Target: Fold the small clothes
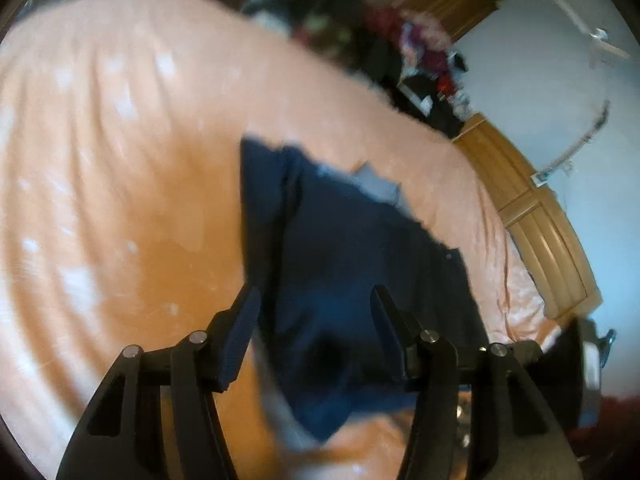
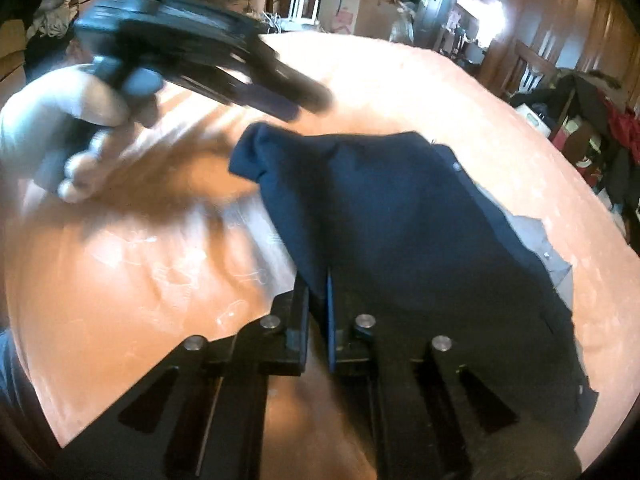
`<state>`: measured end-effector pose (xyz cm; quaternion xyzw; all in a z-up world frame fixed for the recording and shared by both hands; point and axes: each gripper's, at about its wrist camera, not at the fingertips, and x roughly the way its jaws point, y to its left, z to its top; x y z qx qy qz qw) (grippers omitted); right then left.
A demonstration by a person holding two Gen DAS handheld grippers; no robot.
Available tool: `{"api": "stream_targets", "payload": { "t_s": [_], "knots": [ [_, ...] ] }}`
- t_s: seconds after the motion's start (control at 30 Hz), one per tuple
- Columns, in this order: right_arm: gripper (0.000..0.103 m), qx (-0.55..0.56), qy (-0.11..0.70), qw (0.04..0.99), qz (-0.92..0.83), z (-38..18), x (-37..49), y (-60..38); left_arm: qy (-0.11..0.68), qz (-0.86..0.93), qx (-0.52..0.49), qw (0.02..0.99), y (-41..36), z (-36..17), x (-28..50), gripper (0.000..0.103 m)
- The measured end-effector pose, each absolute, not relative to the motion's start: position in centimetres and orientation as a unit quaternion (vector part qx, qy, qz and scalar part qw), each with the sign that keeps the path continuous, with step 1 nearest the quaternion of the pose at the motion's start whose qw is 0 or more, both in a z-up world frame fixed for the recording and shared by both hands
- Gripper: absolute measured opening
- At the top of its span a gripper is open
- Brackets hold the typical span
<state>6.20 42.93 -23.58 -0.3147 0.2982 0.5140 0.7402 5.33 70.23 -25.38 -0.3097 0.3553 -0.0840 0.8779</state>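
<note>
Left claw [image 1: 316, 304] spread wide above the dark navy fabric garment [image 1: 352, 264], which lies on the peach-orange bed sheet [image 1: 120, 160]. Over to the right claw [image 2: 319, 300]: jaws pinched narrow on the garment's near edge, cloth caught between them.

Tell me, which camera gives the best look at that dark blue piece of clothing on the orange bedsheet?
The right wrist view: the dark blue piece of clothing lies fairly sharp there, nearly whole, with a grey lining showing at its right edge. The left wrist view shows the same garment motion-blurred, its near part lying between the open left claw fingers.
</note>
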Motion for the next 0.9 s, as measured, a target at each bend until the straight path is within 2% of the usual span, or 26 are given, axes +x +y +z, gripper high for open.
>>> {"api": "stream_targets", "payload": {
  "t_s": [0.13,0.2,0.27,0.43,0.53,0.63,0.67,0.7,0.77,0.83,0.9],
  "knots": [
    [0.006,-0.299,0.305,0.744,0.515,-23.4,6.5,43.1,0.310,-0.088,-0.336,0.885,68.8,-22.9,0.3,0.060],
    [0.006,-0.299,0.303,0.746,0.512,-23.3,6.5,43.9,0.273,-0.091,-0.393,0.873,68.3,-23.1,-2.3,0.068],
    [0.006,-0.294,0.304,0.749,0.510,-23.2,6.5,43.9,0.261,-0.093,-0.427,0.861,67.1,-24.0,-3.9,0.069],
    [0.006,-0.296,0.299,0.754,0.505,-22.6,6.7,43.9,0.297,-0.108,-0.460,0.830,63.4,-26.6,-1.4,0.071],
    [0.006,-0.292,0.300,0.754,0.507,-22.2,6.5,43.6,0.286,-0.108,-0.472,0.827,62.6,-26.8,1.0,0.070],
    [0.006,-0.295,0.304,0.749,0.510,-22.6,6.3,43.8,0.293,-0.061,-0.499,0.813,63.8,-28.4,3.0,0.064],
    [0.006,-0.294,0.305,0.747,0.512,-22.8,6.2,43.8,0.293,-0.053,-0.506,0.810,64.3,-28.9,3.5,0.055],
    [0.006,-0.291,0.307,0.746,0.513,-22.9,6.2,43.8,0.294,-0.041,-0.512,0.806,64.8,-29.4,3.7,0.041],
    [0.005,-0.288,0.312,0.744,0.517,-23.3,6.2,43.7,0.288,-0.007,-0.523,0.802,66.9,-30.2,3.2,0.029],
    [0.005,-0.289,0.315,0.741,0.518,-23.6,6.1,43.6,0.268,0.045,-0.526,0.806,70.1,-30.5,1.5,0.029],
    [0.005,-0.288,0.316,0.740,0.519,-23.9,6.0,43.6,0.223,0.102,-0.550,0.799,74.1,-30.4,-1.7,0.025]
  ]
}}
